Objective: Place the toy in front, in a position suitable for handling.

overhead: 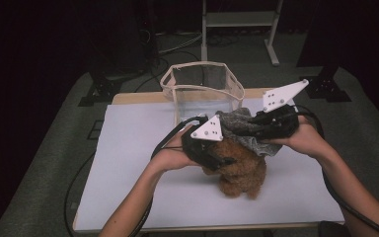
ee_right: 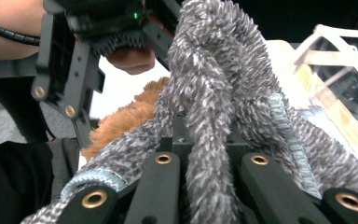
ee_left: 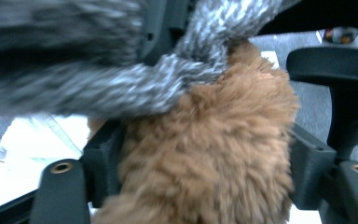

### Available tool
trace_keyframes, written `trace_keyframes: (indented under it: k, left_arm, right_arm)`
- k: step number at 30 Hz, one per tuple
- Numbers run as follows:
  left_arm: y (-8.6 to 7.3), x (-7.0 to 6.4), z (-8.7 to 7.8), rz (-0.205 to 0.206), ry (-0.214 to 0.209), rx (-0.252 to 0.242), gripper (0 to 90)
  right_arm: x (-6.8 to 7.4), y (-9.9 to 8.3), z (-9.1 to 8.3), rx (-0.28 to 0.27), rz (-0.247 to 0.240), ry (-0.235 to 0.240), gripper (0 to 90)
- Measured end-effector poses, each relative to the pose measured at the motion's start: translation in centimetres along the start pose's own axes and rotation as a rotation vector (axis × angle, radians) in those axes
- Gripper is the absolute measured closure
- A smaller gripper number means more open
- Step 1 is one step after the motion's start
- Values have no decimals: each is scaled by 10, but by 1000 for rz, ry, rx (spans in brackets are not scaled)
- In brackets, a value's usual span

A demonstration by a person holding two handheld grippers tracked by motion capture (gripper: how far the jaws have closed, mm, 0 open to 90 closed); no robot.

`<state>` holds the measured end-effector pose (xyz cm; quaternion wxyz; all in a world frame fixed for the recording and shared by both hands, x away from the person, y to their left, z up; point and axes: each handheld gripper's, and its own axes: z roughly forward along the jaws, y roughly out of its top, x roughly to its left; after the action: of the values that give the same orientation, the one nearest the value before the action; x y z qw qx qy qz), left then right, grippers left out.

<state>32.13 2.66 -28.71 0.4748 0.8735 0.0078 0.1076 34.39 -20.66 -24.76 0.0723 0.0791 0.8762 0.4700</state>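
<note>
One white tabletop (overhead: 128,148), dark surroundings

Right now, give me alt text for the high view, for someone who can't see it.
Two hands hold grippers over a white table: the left gripper clasps a brown plush toy while the right gripper pinches a grey cloth draped over the toy. A mesh basket stands behind them at the table's far edge.
</note>
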Motion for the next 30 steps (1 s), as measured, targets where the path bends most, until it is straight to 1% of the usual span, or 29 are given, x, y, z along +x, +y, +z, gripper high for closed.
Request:
trace_keyframes:
  k: [1,2,4,6,8,9,11,12,16,19,20,21,22,23,24,25,27,30]
  left_arm:
    - [-1,-1,-1,-3,-6,-14,259]
    - [-3,-2,-3,-5,-4,-26,251]
    - [-6,-2,-8,-17,11,-52,231]
    - [-13,-1,-13,-35,37,-59,214]
    - [-20,2,-13,-70,30,-62,198]
    - [-22,2,-11,-74,27,-60,193]
    - [-25,1,0,-76,4,-54,170]
    - [-26,1,4,-76,2,-48,155]
    - [-33,2,17,-118,-12,-75,91]
    - [-37,1,26,-137,-8,-107,61]
    - [-38,0,29,-132,0,-114,62]
    - [-39,-1,30,-128,2,-120,83]
    - [-39,-2,31,-126,10,-123,158]
    - [-39,-2,31,-129,17,-138,235]
    - [-39,-2,30,-126,22,-146,319]
    - [-39,-2,28,-127,24,-163,373]
    - [-36,0,22,-130,32,-180,424]
    - [-31,2,7,-135,37,-194,450]
  right_arm:
    - [0,-2,-1,-8,4,3,810]
    - [1,-5,-2,-15,4,8,811]
    - [3,-8,-3,-12,-3,-4,810]
    - [4,-10,-6,-2,-5,-17,810]
    - [3,-15,-11,-11,7,-28,810]
    - [3,-17,-13,-17,14,-31,810]
    - [3,-19,-13,-27,19,-32,810]
    - [3,-19,-12,-30,18,-31,810]
    - [3,-19,-9,-29,11,-36,810]
    - [2,-21,-9,-35,13,-46,809]
    - [2,-21,-9,-36,16,-44,809]
    - [2,-22,-10,-36,20,-46,809]
    - [2,-23,-10,-33,22,-47,809]
    - [2,-24,-10,-35,22,-46,809]
    - [3,-25,-11,-44,26,-51,809]
    - [3,-26,-13,-53,27,-53,809]
    - [3,-25,-16,-76,36,-55,809]
    - [3,-18,-18,-115,35,-60,809]
